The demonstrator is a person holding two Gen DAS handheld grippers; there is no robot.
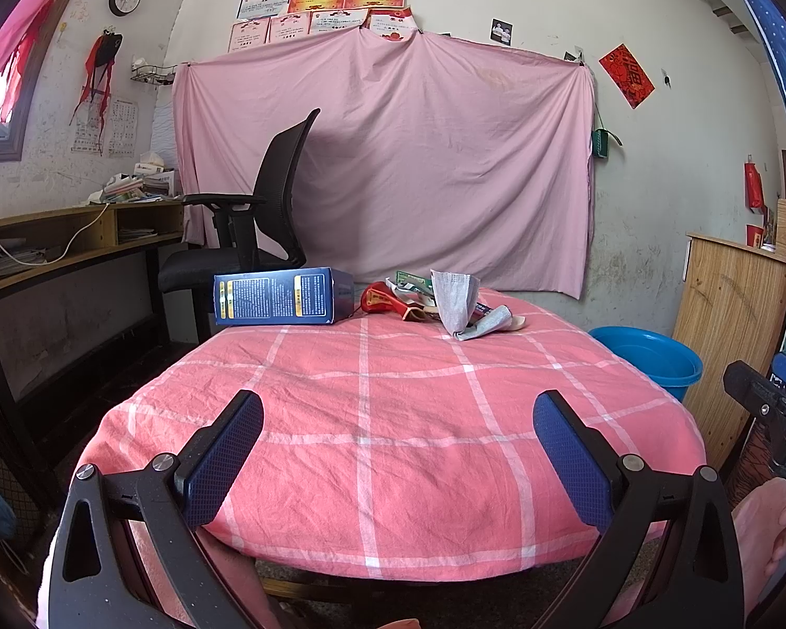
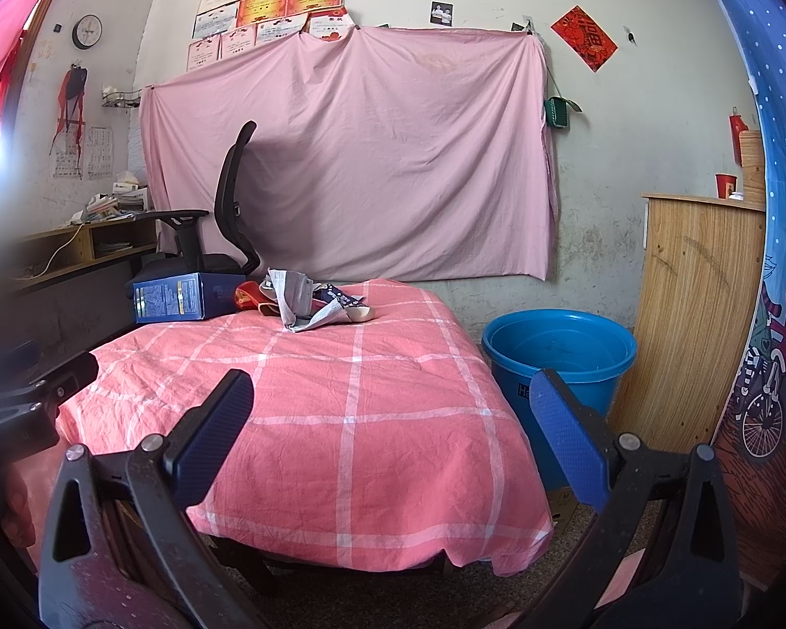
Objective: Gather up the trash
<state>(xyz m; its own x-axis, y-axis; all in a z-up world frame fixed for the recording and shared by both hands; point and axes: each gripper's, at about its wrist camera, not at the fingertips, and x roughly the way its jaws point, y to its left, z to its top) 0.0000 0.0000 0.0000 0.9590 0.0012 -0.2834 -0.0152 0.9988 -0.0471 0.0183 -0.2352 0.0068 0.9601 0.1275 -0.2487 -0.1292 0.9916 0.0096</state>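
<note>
Trash lies at the far end of a table with a pink checked cloth: a blue box, a red wrapper, a grey face mask and small wrappers. The same box, red wrapper and mask show in the right wrist view. A blue bucket stands on the floor right of the table; it also shows in the left wrist view. My left gripper is open and empty over the near table end. My right gripper is open and empty there too.
A black office chair stands behind the table's far left corner, next to a wooden desk. A wooden cabinet stands right of the bucket. A pink sheet hangs on the back wall.
</note>
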